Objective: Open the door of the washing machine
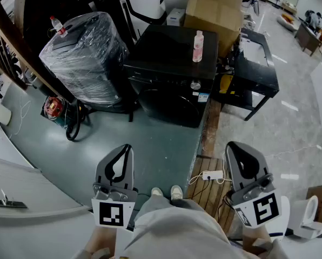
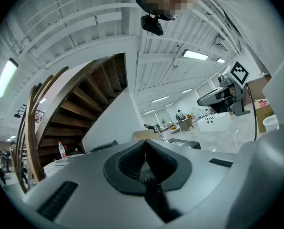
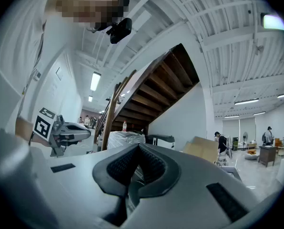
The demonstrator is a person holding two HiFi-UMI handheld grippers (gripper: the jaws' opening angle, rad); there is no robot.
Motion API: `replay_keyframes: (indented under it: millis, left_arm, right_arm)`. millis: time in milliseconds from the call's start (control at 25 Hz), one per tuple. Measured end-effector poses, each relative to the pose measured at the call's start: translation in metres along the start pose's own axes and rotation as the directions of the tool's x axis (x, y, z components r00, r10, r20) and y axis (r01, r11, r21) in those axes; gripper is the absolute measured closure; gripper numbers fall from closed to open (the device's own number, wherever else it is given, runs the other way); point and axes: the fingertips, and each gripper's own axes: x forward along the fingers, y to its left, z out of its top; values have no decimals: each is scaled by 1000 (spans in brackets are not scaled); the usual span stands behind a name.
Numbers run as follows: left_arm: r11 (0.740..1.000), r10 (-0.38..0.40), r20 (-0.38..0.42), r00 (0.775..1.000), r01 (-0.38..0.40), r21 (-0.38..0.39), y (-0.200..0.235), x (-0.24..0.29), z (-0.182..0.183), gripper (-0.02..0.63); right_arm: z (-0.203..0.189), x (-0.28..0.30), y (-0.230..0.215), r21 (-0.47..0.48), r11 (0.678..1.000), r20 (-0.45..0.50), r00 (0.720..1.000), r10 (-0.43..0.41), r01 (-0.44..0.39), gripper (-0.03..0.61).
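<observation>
A black front-loading washing machine (image 1: 172, 72) stands across the floor ahead of me, its round door (image 1: 170, 106) closed and facing me. A pink bottle (image 1: 198, 46) stands on its top. My left gripper (image 1: 128, 148) is held low at the lower left of the head view, jaws together and empty. My right gripper (image 1: 230, 147) is at the lower right, also shut with nothing in it. Both are well short of the machine. In the left gripper view the left gripper (image 2: 145, 142) has its pads closed; the right gripper (image 3: 138, 146) looks the same in its own view.
A plastic-wrapped appliance (image 1: 85, 53) with a bottle on top stands left of the machine. A cardboard box (image 1: 214, 12) and a black table (image 1: 255, 63) are to the right. A wooden pallet (image 1: 209, 185) with a white power strip (image 1: 212, 175) lies by my feet. A stair rail (image 1: 20, 42) runs along the left.
</observation>
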Motion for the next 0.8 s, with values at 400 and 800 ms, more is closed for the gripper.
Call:
replay_keyframes:
  millis: [400, 800]
  left_arm:
    - [999, -3, 0, 1000, 3, -42, -8, -3, 3, 592]
    - [999, -2, 4, 1000, 2, -38, -8, 2, 13, 592]
  right_arm:
    - [-5, -11, -9, 69, 997, 14, 1000, -18, 17, 557]
    - [-17, -13, -17, 88, 996, -7, 1000, -27, 27, 557]
